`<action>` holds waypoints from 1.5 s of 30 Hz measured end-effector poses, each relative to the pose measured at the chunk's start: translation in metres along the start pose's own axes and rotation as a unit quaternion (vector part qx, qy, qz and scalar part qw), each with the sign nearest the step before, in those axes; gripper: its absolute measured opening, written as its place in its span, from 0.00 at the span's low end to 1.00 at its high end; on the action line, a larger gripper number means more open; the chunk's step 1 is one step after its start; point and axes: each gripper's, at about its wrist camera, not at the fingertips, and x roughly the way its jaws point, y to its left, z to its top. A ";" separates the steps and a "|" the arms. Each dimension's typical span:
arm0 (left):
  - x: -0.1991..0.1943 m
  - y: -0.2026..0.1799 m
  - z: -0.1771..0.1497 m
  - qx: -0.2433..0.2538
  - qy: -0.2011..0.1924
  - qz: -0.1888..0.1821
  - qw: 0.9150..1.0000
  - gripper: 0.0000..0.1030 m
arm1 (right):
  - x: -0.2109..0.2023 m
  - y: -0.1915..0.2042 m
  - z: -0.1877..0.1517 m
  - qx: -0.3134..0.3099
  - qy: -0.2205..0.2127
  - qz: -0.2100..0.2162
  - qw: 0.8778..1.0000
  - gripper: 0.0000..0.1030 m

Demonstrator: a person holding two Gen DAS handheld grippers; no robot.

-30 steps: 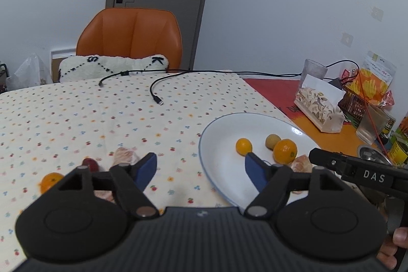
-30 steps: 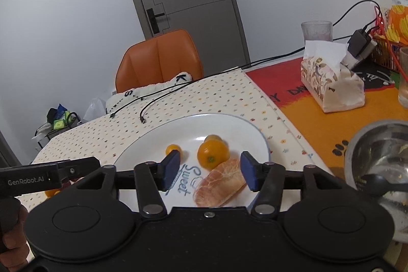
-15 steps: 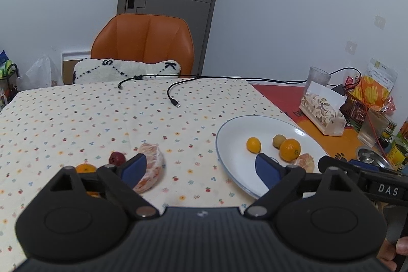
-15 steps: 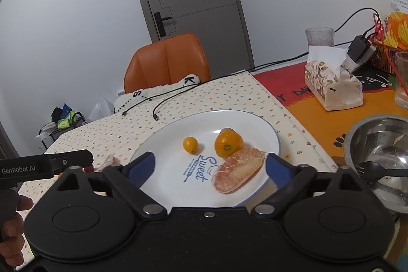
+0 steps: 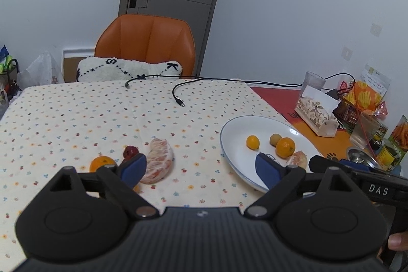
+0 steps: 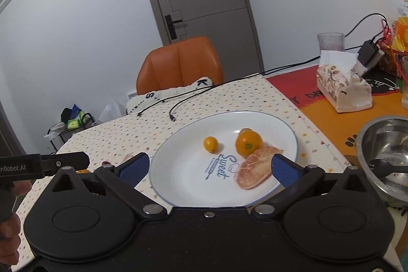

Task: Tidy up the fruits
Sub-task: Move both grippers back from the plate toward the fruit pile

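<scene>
A round white plate (image 6: 178,185) at the worktop's right edge holds smooth oranges (image 6: 249,143) and a veined peeled segment (image 6: 255,167), the right gripper (image 6: 207,167) opening empty and the left gripper (image 5: 200,168) wide, empty.

Left wrist view: the orange (image 5: 101,163) at 8 o'clock is part-hidden behind the left gripper's (image 5: 200,167) near finger; the red fruit (image 5: 130,151) beside it is too small to identify. The peeled segment on the plate (image 5: 229,139) is part-hidden by the right gripper's black body. The steel bowl (image 5: 357,156) at 3 o'clock is mostly covered.

Right wrist view: a brownish fruit (image 6: 245,130) is almost wholly hidden behind the large orange (image 6: 249,143). The steel bowl (image 6: 369,139) is cut by the right edge. Fruits at 9 o'clock are hidden behind the gripper finger.
</scene>
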 end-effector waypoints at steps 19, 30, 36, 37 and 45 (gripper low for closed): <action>-0.034 0.029 -0.004 -0.013 -0.021 0.026 0.999 1.00 | -0.005 0.034 -0.003 -0.007 0.010 0.039 0.999 1.00; -0.050 0.050 -0.008 -0.018 -0.026 0.043 0.999 1.00 | -0.001 0.060 -0.008 -0.037 0.021 0.069 0.997 1.00; -0.055 0.065 -0.014 -0.028 -0.019 0.052 0.998 1.00 | 0.002 0.077 -0.010 -0.054 0.034 0.091 0.994 1.00; -0.056 0.066 -0.015 -0.026 -0.017 0.050 0.998 1.00 | 0.003 0.079 -0.011 -0.054 0.037 0.095 0.993 1.00; -0.058 0.084 -0.020 -0.030 -0.026 0.056 0.998 0.99 | 0.018 0.089 -0.016 -0.043 0.062 0.113 0.991 0.98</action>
